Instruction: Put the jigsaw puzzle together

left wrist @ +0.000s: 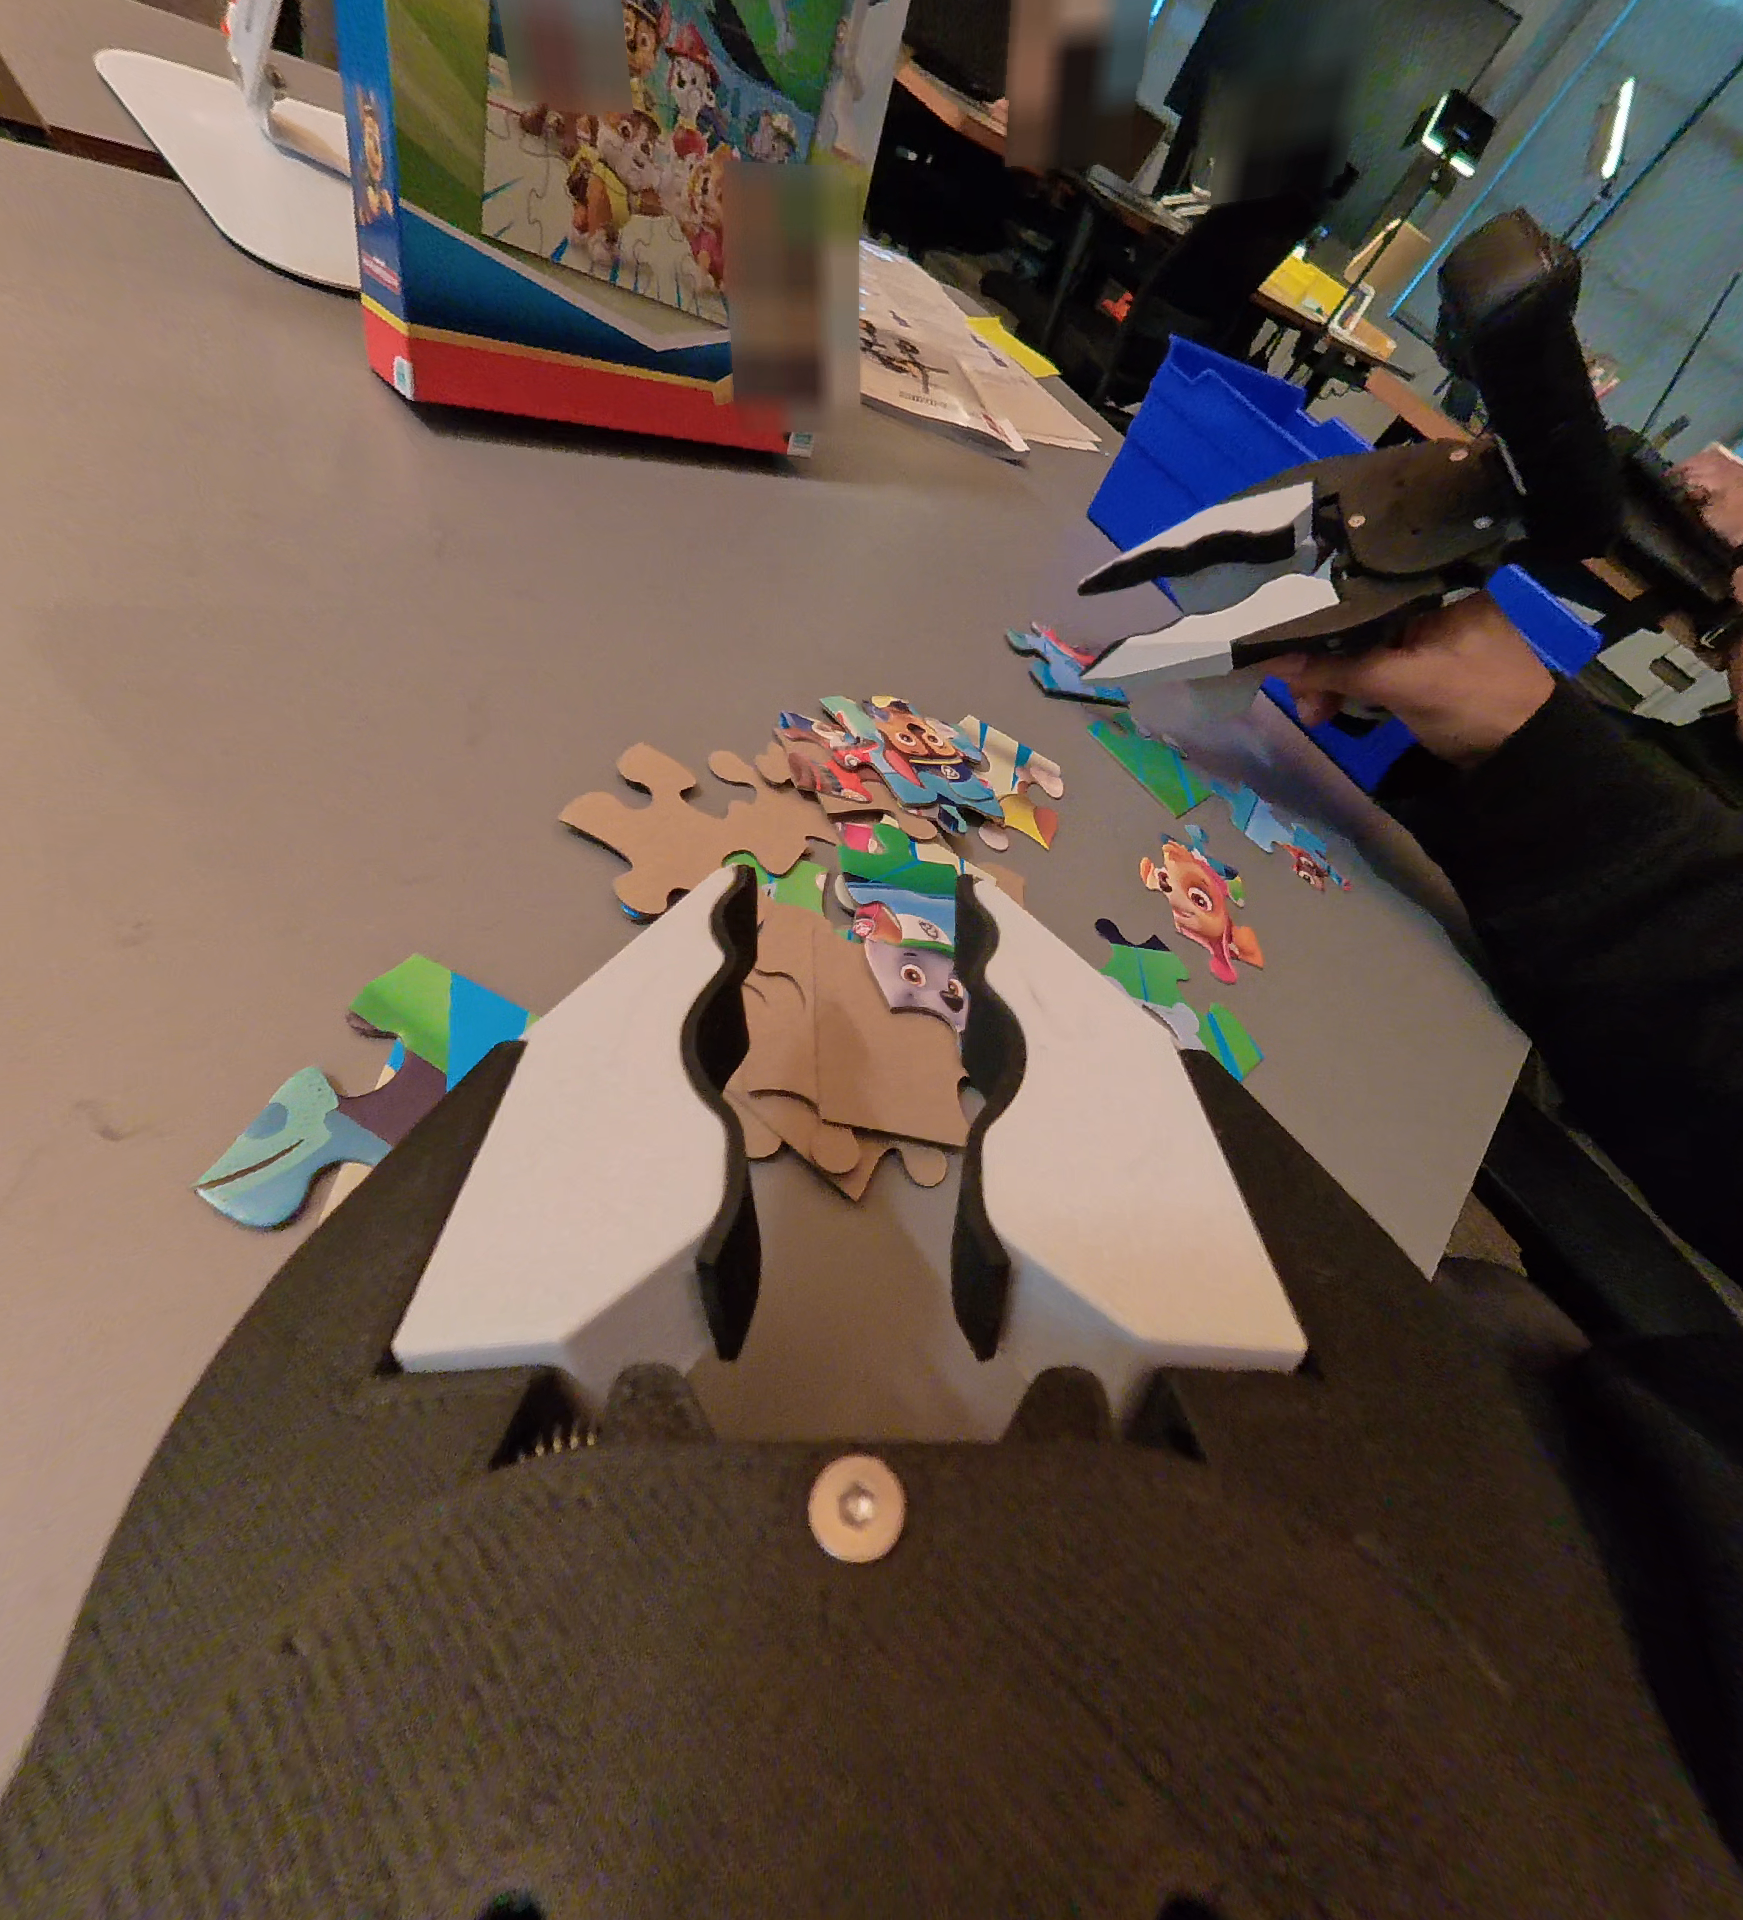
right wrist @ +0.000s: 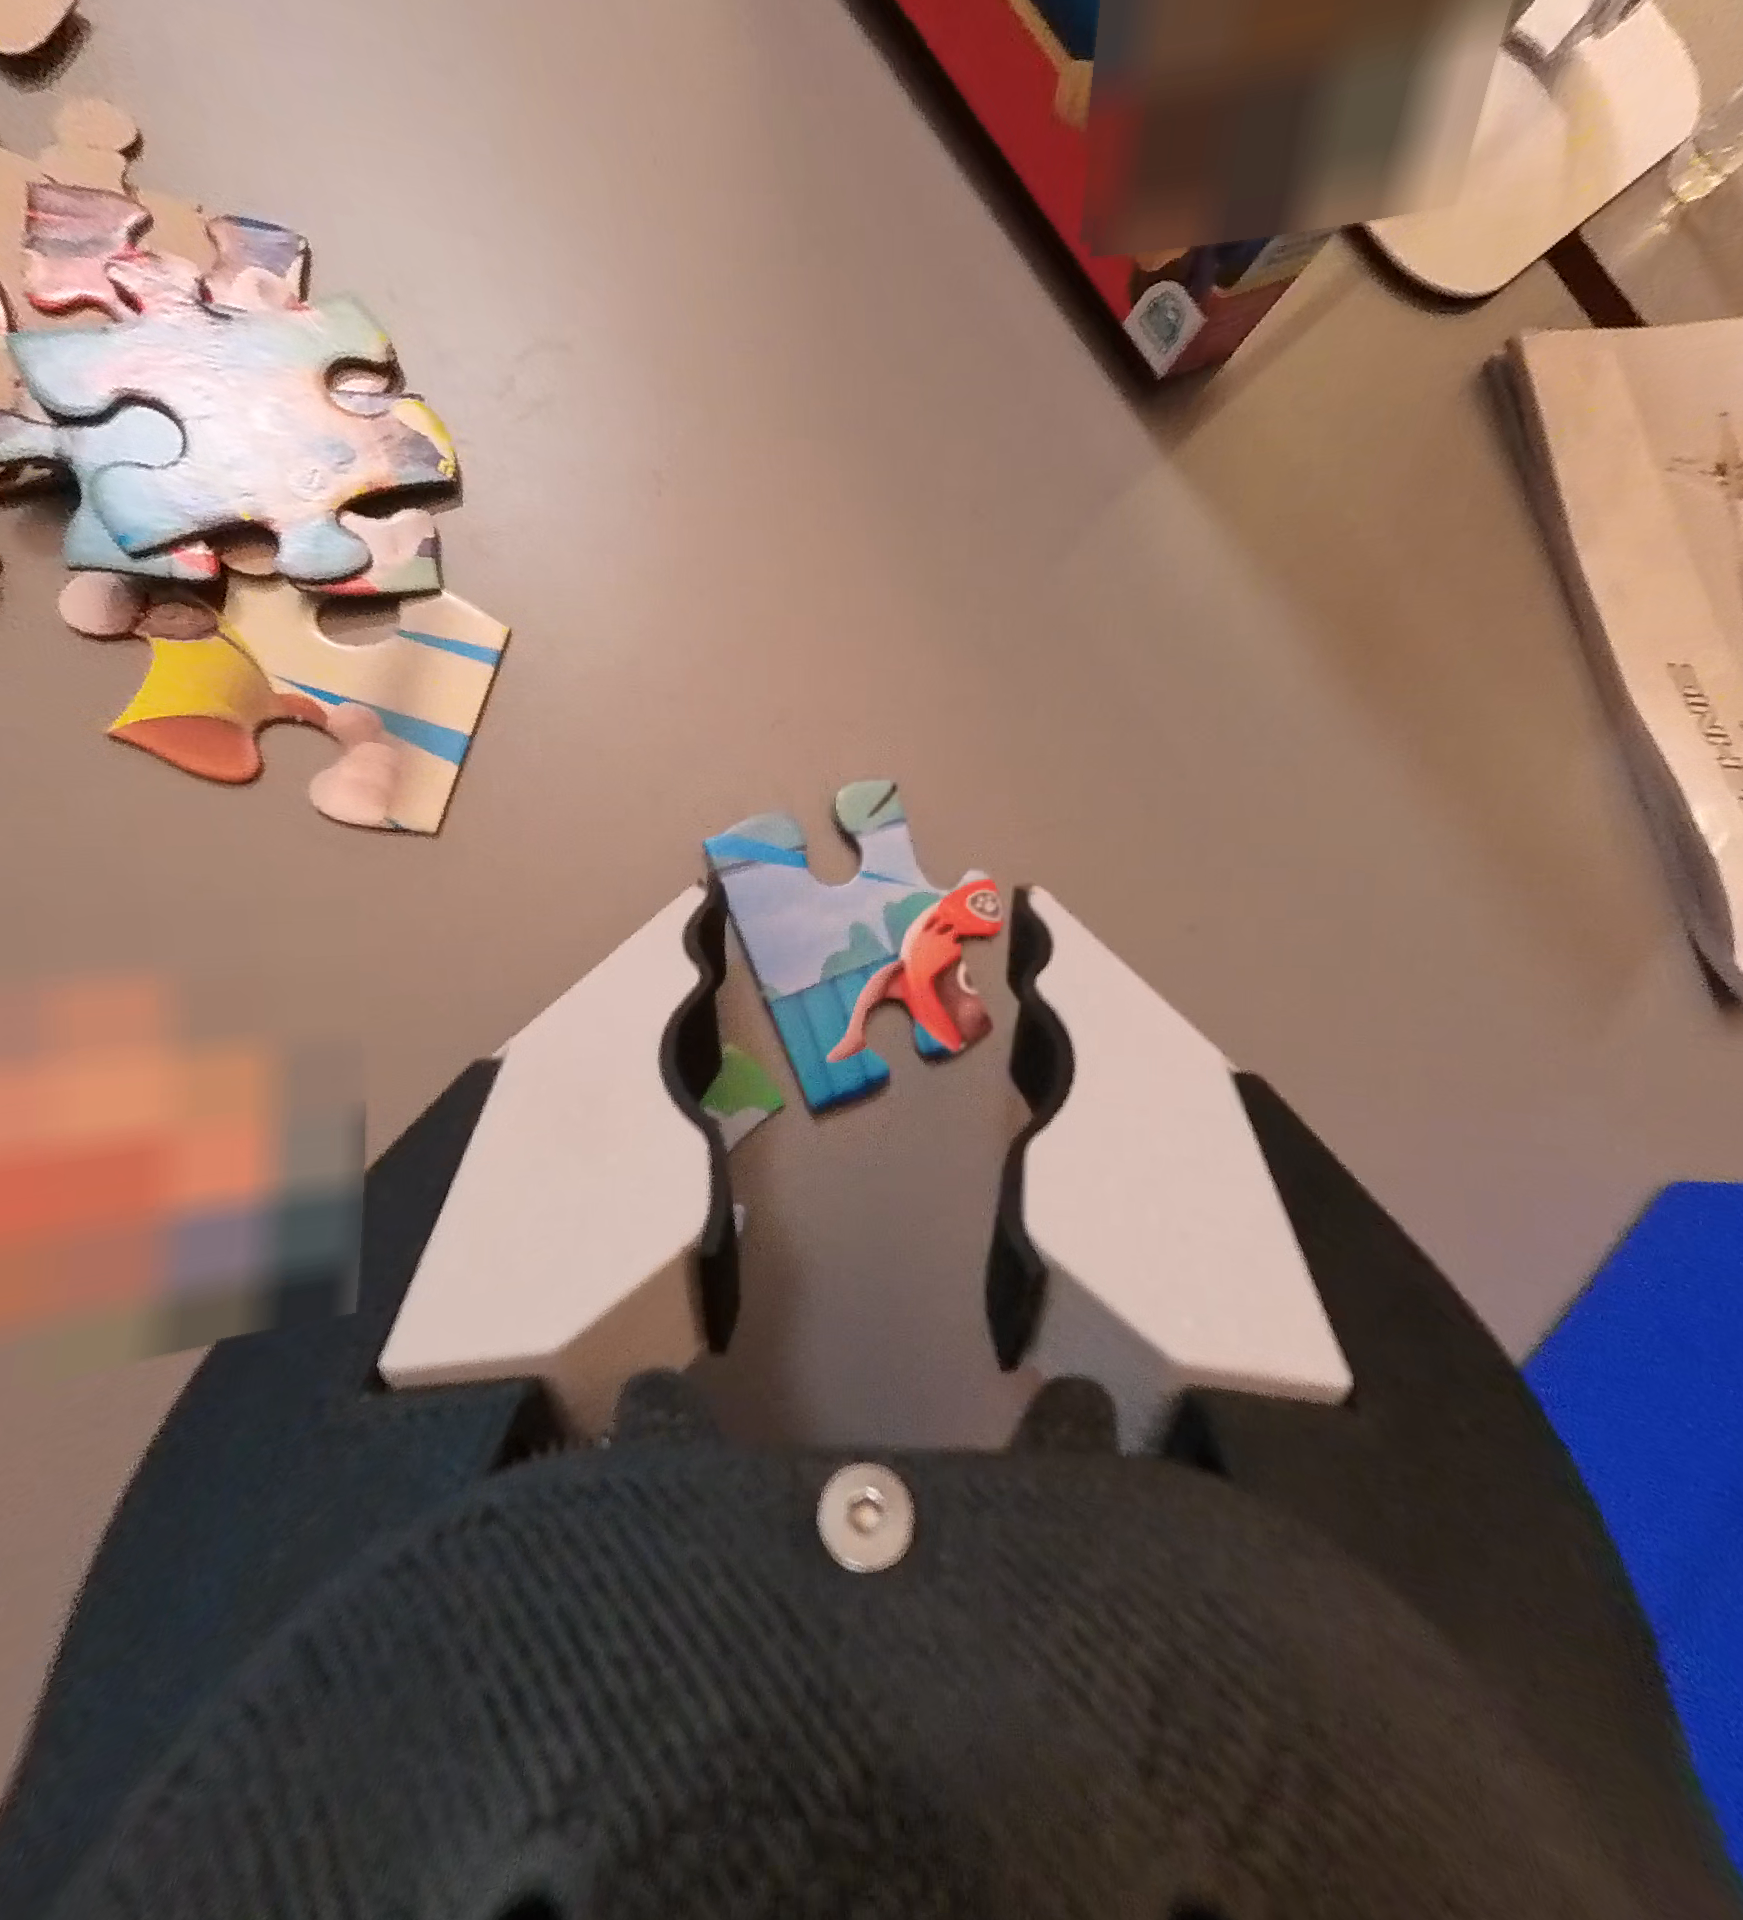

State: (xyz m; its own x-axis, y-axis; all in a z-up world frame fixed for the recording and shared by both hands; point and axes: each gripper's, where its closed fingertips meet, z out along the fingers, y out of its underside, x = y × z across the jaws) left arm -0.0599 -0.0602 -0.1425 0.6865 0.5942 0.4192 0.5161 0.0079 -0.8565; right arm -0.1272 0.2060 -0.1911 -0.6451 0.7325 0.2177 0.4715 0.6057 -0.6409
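Right now the right gripper (right wrist: 862, 904) straddles a single puzzle piece (right wrist: 825, 966), blue with a red-orange figure, lying flat on the grey table (right wrist: 846, 416). Its fingers stand wide. The left pad (right wrist: 690, 997) is just beside the piece's straight edge, while a clear strip of table shows between the piece and the right pad, so nothing is gripped. A sliver of a green piece (right wrist: 742, 1091) peeks out from under the left finger.

As I judge it, the main risk is the piece's flatness. Pads closing on it from the sides could ride over its thin edge or push it along the table. They could also catch the green piece along with it.

The left gripper (left wrist: 851, 904) has its fingers at a middling width over a heap of pieces (left wrist: 846, 1049), mostly brown backs with a grey pup's face showing. The brown card spans from pad to pad, but I cannot tell whether the pads press on it or merely frame it from above. If several overlapping pieces are pinched there, I judge that one could slip out or the stack could fan apart.

Farther out lie more loose pieces (left wrist: 908, 758), the puzzle box (left wrist: 555, 208), a blue bin (left wrist: 1210, 447) near the table edge and a booklet (right wrist: 1677, 623). Pieces near that edge could be nudged off.
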